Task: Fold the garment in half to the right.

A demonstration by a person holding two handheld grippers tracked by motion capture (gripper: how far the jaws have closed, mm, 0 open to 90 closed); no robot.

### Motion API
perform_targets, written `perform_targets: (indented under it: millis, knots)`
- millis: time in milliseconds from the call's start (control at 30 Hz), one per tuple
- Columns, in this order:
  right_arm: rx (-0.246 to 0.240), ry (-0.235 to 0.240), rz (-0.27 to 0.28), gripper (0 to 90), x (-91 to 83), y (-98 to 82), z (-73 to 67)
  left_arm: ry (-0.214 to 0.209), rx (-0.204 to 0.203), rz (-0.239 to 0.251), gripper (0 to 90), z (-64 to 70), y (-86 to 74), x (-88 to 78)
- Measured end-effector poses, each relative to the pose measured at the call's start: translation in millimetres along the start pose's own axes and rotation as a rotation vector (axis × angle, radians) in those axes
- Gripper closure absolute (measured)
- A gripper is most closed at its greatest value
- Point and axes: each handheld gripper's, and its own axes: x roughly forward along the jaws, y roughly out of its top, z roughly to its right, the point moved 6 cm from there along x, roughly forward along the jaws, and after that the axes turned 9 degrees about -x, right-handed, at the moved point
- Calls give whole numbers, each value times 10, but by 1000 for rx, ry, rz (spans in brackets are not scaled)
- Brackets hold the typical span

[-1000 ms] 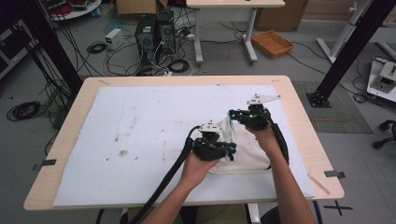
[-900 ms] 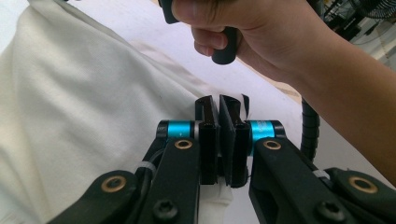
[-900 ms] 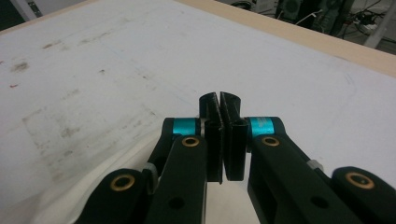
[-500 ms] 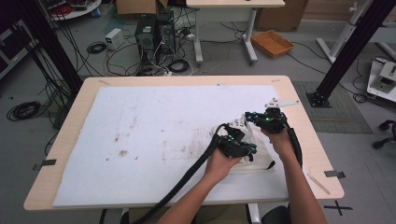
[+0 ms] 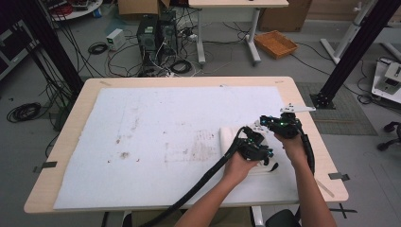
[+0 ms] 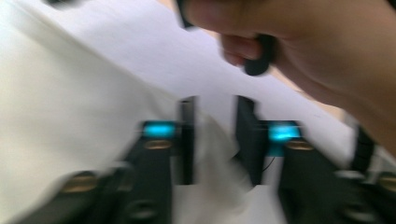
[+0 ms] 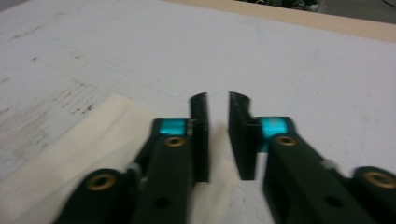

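Shifting right with both tools, cloth now folded

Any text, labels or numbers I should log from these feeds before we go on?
None can be read.
White table cover: only faint grey smudges and stains, no letters.
Folded cream cloth: plain, no tag visible.
Left tongs and right tongs: black jaws with teal inserts, no markings.
Boxes and gear on the floor behind: too small to read.
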Motion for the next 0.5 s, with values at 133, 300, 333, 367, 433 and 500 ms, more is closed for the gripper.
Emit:
perform_targets:
  millis: [133, 300, 333, 367, 433, 500]
  knots:
    - [40, -40, 5, 566, -81, -45, 57, 44, 25, 103, 418, -132, 39, -181]
    - [5, -73, 10, 575, -374, -187, -21, 115, 7, 227, 296, -582, -13, -704]
    - [-18, -63, -2, 590, -414, -225, -81, 124, 1, 241, 291, -657, -38, -785]
    - [-40, -52, -17, 603, -445, -270, -151, 134, -4, 258, 291, -732, -64, -864]
    - [-80, -14, -54, 615, -491, -380, -316, 159, -12, 280, 285, -877, -132, -1015]
    - [-104, 22, -86, 615, -540, -499, -477, 183, -29, 297, 277, -1012, -210, -1157]
